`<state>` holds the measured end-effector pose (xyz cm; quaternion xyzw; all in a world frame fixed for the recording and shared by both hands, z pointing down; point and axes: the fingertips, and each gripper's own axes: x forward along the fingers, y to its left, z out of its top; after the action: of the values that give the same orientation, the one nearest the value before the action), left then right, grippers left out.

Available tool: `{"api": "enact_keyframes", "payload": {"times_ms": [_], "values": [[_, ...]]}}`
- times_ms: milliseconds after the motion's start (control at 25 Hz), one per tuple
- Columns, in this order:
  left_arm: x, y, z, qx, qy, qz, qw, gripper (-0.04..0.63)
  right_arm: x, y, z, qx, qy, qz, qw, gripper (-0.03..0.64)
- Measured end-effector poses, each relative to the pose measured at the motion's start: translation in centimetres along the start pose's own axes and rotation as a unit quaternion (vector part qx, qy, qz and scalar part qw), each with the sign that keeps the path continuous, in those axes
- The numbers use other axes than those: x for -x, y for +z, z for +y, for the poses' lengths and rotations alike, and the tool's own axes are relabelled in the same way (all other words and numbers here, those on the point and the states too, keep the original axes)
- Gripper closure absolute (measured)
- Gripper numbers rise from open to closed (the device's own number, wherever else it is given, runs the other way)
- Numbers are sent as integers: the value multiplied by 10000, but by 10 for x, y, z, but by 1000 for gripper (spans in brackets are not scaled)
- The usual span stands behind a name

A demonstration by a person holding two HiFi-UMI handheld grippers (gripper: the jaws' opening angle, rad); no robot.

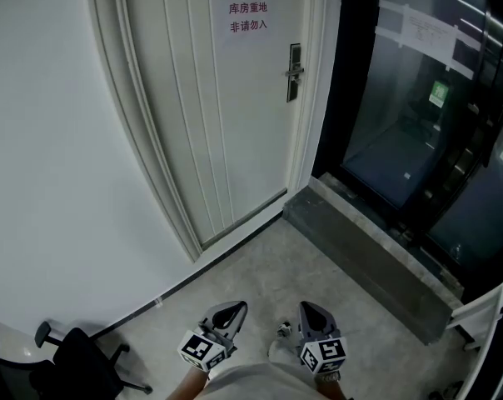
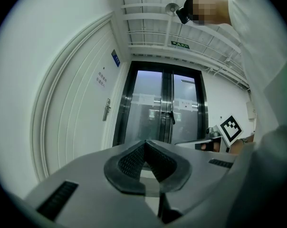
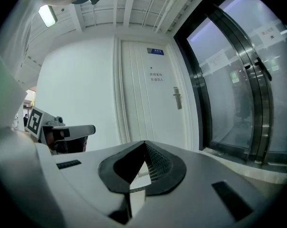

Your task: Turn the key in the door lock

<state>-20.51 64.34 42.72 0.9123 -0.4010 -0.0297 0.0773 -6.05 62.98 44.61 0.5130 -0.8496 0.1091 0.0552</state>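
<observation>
One tall lock plate (image 1: 294, 90), lever handle (image 1: 294, 72) (door (image 1: 218, 123) shut).

The grey floor (image 1: 318, 294) bears a black office chair (image 1: 75, 362) (lower left) and a stone sill (image 1: 364, 252).

Door lock (image 1: 294, 72) distant, too small for detail. Chair (image 1: 68, 365) cut off at lower-left edge.

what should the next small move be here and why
Probably step toward the white door and raise the right gripper toward the lock plate. The right gripper and left gripper both sit low by the person's body, well short of the door, jaws closed with nothing between them.
</observation>
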Motion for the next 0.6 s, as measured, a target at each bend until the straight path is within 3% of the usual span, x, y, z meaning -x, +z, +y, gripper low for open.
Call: {"api": "enact_keyframes", "payload": {"times_ms": [400, 600], "values": [[-131, 16, 41, -71, 379, -102, 9992, 592, -85, 47, -114, 203, 272, -62, 9994, 624], [-193, 26, 60, -216, 613, -200, 9977, 591, -116, 61, -184, 213, 199, -159, 9994, 624]]}}
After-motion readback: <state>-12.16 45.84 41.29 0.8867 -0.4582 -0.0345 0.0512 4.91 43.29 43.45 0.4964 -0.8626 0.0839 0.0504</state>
